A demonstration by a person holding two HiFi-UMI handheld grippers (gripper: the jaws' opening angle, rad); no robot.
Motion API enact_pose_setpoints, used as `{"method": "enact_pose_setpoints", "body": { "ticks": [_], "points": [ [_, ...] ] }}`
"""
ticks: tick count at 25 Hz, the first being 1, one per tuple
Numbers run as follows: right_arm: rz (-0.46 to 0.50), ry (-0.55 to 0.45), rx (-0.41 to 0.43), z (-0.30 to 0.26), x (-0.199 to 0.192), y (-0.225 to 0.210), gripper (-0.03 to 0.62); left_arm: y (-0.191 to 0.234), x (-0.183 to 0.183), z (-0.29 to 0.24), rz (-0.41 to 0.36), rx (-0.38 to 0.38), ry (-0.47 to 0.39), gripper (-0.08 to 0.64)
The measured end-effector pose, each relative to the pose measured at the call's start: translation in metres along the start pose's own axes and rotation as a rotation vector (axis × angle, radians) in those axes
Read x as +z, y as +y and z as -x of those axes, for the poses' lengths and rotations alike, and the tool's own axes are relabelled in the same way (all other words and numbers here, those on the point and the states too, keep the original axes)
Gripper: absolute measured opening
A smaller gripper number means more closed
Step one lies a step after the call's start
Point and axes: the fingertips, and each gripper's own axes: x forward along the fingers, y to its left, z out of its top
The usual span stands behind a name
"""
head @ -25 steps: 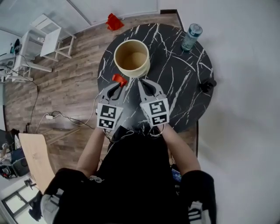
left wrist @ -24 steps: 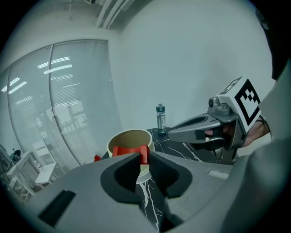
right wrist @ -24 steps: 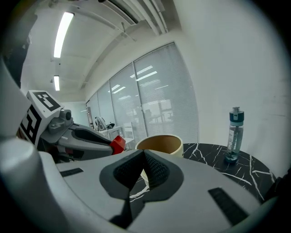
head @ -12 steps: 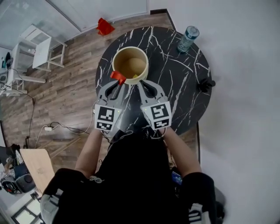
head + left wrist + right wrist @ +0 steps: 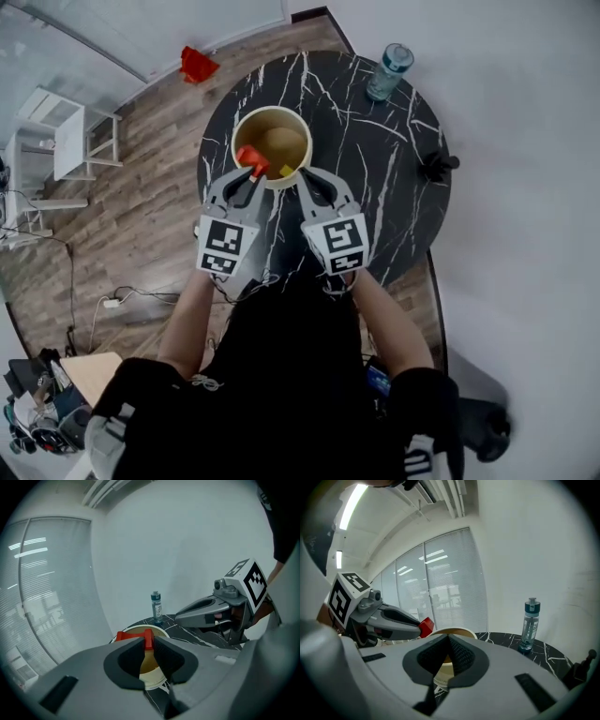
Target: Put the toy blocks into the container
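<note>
Container (image 5: 277, 141), yellow block (image 5: 286, 171) inside (red block (image 5: 250, 159) above rim)

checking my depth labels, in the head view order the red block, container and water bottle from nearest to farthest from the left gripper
1. red block: clamped in the jaws of the left gripper, over the container's near rim.
2. container: just ahead of that gripper, on the table's left half.
3. water bottle: at the table's far right edge.
</note>
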Motion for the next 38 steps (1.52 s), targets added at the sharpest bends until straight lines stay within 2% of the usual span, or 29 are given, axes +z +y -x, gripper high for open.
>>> {"method": "enact_pose_setpoints", "body": {
  "ticks": [7,11,14,22,28,35,38],
  "points": [
    [-0.063,0.011,-0.120,-0.010,-0.008,-0.017,-0.003,0.009,-0.009,-0.033,-0.105,-0.144,0.096,0.057],
    [-0.095,0.025,-0.156,-0.011,-0.010,-0.025,-0.003,0.011,-0.017,-0.052,-0.168,-0.229,0.176,0.057],
    [-0.107,0.032,-0.182,-0.009,-0.014,-0.030,-0.003,0.012,-0.022,-0.063,-0.187,-0.262,0.213,0.057],
    [-0.141,0.052,-0.213,-0.009,-0.021,-0.032,-0.003,0.007,-0.043,-0.073,-0.206,-0.310,0.291,0.058],
    [-0.131,0.062,-0.226,-0.007,-0.023,-0.032,-0.003,0.006,-0.044,-0.076,-0.214,-0.322,0.288,0.058],
    [-0.120,0.055,-0.231,-0.004,-0.019,-0.031,-0.003,0.007,-0.047,-0.078,-0.232,-0.305,0.312,0.058],
    [-0.119,0.056,-0.221,0.000,-0.018,-0.031,-0.003,0.009,-0.046,-0.081,-0.209,-0.271,0.317,0.060]
  ]
}}
